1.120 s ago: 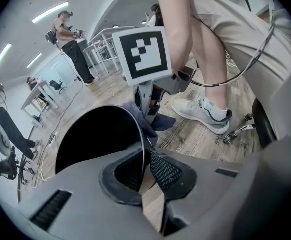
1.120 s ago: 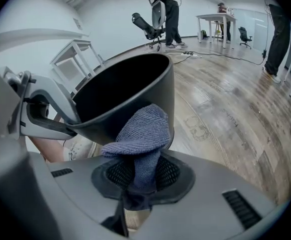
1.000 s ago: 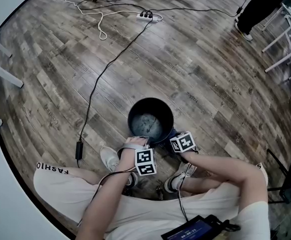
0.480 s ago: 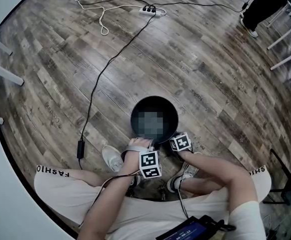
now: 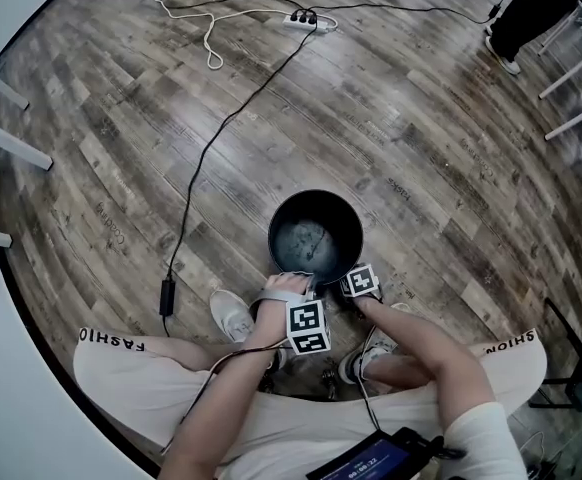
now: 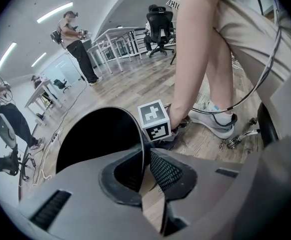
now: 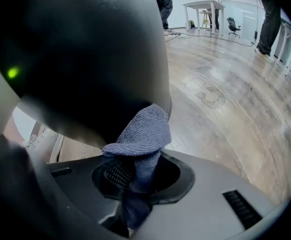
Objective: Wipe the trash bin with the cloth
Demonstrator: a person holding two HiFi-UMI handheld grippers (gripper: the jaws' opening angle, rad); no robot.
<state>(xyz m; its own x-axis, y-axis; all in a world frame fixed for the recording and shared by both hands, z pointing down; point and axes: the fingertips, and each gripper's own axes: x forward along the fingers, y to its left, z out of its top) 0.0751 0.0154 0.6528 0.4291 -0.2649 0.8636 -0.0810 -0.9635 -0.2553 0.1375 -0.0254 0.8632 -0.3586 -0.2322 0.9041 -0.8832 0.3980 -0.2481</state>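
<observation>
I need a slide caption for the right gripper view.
Right gripper, shut on a blue cloth, at the side of the black trash bin.

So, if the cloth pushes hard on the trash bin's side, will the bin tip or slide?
Probably light: the trash bin shows a thin wall and looks empty. It could slide on the smooth wood floor, but the left tongs shut on its rim should steady it.

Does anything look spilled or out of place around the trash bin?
Nothing spilled or tipped. The trash bin stands upright; grey smears mark its inside bottom, and a black cable trails across the floor nearby.
</observation>
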